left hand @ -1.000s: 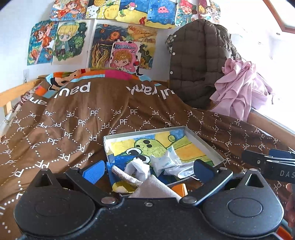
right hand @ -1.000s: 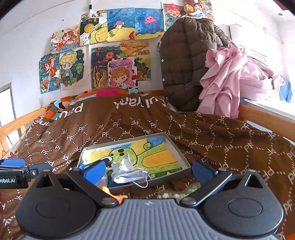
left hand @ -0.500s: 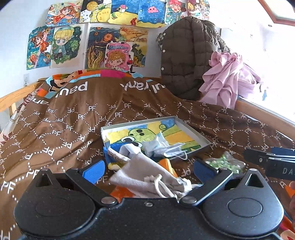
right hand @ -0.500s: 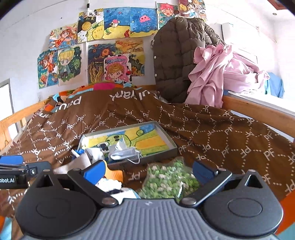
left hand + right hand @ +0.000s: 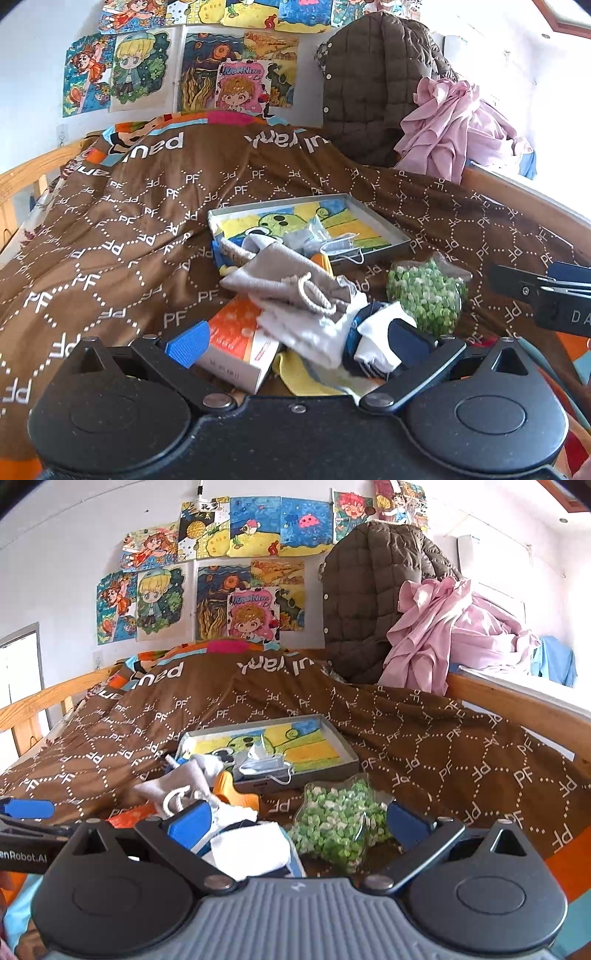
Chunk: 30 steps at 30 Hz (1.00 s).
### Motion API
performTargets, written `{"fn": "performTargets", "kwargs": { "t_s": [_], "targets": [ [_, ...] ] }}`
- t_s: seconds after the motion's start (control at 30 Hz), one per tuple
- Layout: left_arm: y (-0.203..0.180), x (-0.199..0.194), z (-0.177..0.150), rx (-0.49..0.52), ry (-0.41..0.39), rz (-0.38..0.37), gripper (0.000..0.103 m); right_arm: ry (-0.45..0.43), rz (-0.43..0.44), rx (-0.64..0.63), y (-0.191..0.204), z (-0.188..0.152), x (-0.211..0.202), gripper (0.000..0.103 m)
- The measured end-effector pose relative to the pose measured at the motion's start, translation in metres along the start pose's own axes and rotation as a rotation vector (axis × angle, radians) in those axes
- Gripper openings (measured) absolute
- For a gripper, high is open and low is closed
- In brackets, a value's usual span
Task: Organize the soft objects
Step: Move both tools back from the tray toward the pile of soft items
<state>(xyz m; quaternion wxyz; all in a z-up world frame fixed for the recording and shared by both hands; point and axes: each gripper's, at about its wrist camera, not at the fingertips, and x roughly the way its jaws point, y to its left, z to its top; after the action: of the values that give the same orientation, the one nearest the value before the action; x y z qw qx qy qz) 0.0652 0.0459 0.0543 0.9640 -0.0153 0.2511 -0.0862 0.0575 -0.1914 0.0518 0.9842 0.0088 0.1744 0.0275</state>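
The left gripper has its fingers wide apart and holds nothing. Between its fingertips lies a small heap: an orange-and-white carton just beside the left finger, a grey drawstring pouch ahead of it, and a white sock with navy stripes against the right finger. A yellow cloth shows under the sock, close to the gripper body. Ahead and to the right of the right finger sits a clear bag of green and white pieces; what the pieces are I cannot tell.

The right gripper is also spread wide and empty. The white sock lies between its fingers, nearer the left one, and the clear bag lies just inside the right finger. The pouch and an orange object stand beyond the left finger.

Farther ahead of both grippers is a shallow grey tray with a colourful drawing on its bottom. In it lie a face mask and some crumpled white things at the near-left corner. All rests on a brown quilt printed with "PF". Behind are a brown quilted jacket, pink cloth and drawings on the wall.
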Motion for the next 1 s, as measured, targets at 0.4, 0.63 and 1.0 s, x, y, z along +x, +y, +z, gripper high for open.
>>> {"fn": "performTargets", "kwargs": {
  "t_s": [0.4,0.63,1.0],
  "targets": [
    [-0.009,-0.015,-0.018,0.005,0.035,0.034,0.102,0.053,-0.016,0.027,-0.009,-0.012,-0.011,0.103],
    [-0.01,-0.011,-0.023,0.01,0.075,0.052,0.102,0.106,-0.027,0.033,-0.011,-0.017,-0.005,0.103],
    [-0.009,-0.005,-0.025,0.003,0.107,0.07,0.102,0.159,-0.031,0.021,-0.009,-0.021,0.004,0.103]
  ]
}}
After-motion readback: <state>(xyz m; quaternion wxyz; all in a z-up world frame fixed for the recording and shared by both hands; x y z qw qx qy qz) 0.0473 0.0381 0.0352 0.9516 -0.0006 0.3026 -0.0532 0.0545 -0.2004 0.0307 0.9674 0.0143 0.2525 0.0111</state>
